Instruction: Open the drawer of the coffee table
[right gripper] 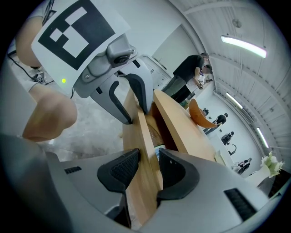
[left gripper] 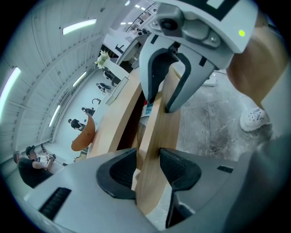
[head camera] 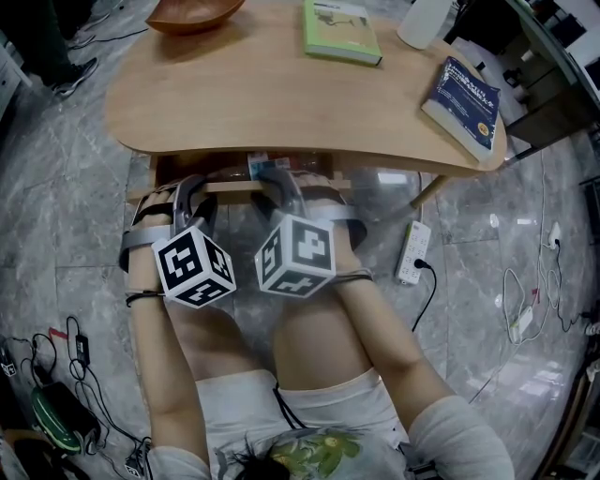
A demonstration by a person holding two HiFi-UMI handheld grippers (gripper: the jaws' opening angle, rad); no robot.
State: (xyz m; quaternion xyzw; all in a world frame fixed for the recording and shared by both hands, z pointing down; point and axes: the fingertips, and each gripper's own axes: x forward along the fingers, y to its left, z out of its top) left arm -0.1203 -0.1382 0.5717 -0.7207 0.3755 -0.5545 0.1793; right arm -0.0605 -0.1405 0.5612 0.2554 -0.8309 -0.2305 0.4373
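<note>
your thighs [head camera: 319, 347] lie nearest in the head view, close behind both tools, so you have little room to draw back. past them the left tool [head camera: 185, 192] and right tool [head camera: 286, 186] reach under the tabletop [head camera: 262, 103] to the drawer front [head camera: 234, 187], which stands slightly out with packets showing behind it. a green book [head camera: 341, 30], a blue book [head camera: 464, 101] and a bowl [head camera: 192, 13] rest on top, and a power strip [head camera: 412, 253] lies on the floor to your right. in the left gripper view the left tool is clamped on the panel's top edge; that thin hold would likely slip under a sharp tug. in the right gripper view the right tool pinches the same edge further along; an uneven pull would probably skew the panel and jam it. people [right gripper: 186, 77] stand well beyond the table.
</note>
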